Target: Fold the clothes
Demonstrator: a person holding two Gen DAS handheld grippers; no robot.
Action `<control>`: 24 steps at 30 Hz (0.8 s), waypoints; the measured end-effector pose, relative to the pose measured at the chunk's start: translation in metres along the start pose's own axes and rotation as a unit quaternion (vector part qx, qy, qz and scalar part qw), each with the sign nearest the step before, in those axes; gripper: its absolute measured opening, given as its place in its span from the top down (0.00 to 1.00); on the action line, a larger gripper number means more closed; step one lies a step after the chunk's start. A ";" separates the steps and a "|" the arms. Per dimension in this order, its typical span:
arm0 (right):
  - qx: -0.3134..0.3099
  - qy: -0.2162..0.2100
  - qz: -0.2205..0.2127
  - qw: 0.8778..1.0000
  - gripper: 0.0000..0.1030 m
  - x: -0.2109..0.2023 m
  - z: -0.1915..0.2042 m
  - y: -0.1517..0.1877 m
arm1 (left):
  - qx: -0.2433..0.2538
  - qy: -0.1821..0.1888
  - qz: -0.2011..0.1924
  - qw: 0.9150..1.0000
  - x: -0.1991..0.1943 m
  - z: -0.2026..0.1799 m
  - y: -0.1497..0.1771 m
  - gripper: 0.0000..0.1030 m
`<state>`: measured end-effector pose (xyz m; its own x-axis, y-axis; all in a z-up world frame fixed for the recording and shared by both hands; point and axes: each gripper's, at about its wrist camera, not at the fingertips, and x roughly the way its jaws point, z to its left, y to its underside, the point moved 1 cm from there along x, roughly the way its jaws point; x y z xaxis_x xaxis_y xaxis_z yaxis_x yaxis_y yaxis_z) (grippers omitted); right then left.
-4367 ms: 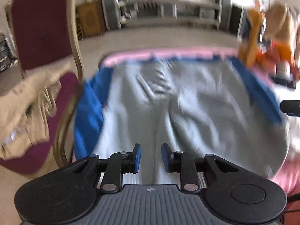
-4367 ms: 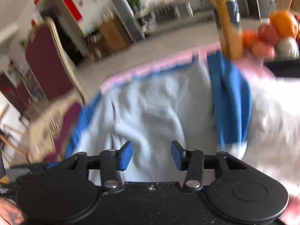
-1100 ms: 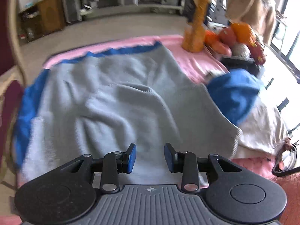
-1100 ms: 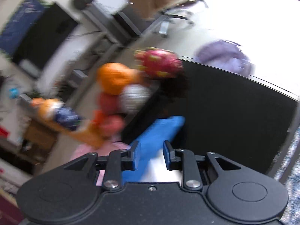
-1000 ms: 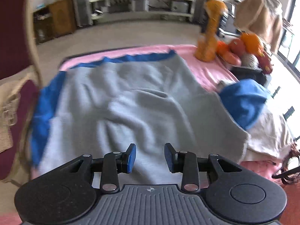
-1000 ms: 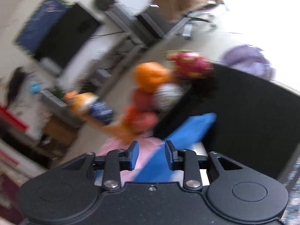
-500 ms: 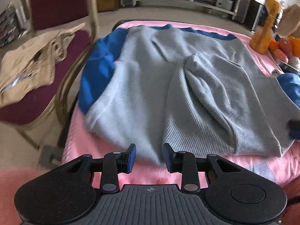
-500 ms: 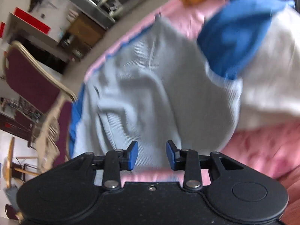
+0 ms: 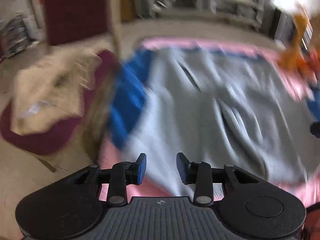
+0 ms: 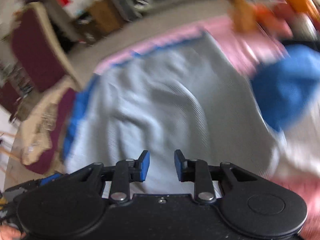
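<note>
While both views are smeared by motion, the layout is readable: the grey knit sweater [image 9: 210, 104] lies spread on the pink-covered counter [image 9: 128, 188], its blue sleeve [image 9: 128, 100] hanging toward the chair [image 9: 60, 16] at the left edge. Half a second earlier the left wrist view showed a folded panel standing on the sweater's body; now the body appears flatter with long creases, and the camera sits closer to the near hem. The left gripper [image 9: 161, 167] is open and empty, just above the hem. The right gripper [image 10: 161, 165] is likewise open and empty, over the lower body of the sweater [image 10: 160, 104], having swung back from the blue-and-white garment [image 10: 290, 96] at the right. Judgement: both grippers are positioned for a fresh grasp on the hem; the fold is not yet complete.
</note>
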<state>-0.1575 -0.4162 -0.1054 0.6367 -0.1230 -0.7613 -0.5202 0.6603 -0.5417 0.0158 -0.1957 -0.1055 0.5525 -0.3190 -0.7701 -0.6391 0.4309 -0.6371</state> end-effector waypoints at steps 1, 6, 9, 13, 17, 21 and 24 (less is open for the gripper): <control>-0.024 -0.010 -0.013 1.000 0.72 -0.005 0.016 -0.010 | -0.020 -0.005 -0.016 1.000 -0.008 0.012 -0.009 0.64; -0.153 -0.063 -0.064 0.984 0.64 -0.007 0.097 -0.051 | -0.085 -0.029 -0.074 0.993 -0.018 0.055 -0.046 0.61; -0.203 -0.064 -0.056 0.976 0.64 0.029 0.144 -0.070 | -0.122 -0.036 -0.060 0.990 0.008 0.075 -0.078 0.61; -0.242 -0.040 -0.036 0.969 0.63 0.090 0.189 -0.086 | -0.154 -0.051 -0.047 0.986 0.052 0.095 -0.122 0.61; -0.270 -0.005 -0.010 0.963 0.63 0.164 0.222 -0.098 | -0.171 -0.058 -0.065 0.981 0.090 0.112 -0.131 0.61; -0.236 -0.027 0.030 0.971 0.63 0.231 0.237 -0.107 | -0.208 -0.026 -0.072 0.975 0.109 0.136 -0.121 0.61; -0.201 -0.057 0.058 0.976 0.64 0.275 0.249 -0.114 | -0.219 -0.024 -0.080 0.972 0.112 0.148 -0.122 0.61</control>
<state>0.2186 -0.3404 -0.1644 0.6071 0.0333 -0.7939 -0.7596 0.3175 -0.5676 0.2350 -0.1597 -0.1088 0.6809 -0.3088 -0.6641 -0.7039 -0.0259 -0.7098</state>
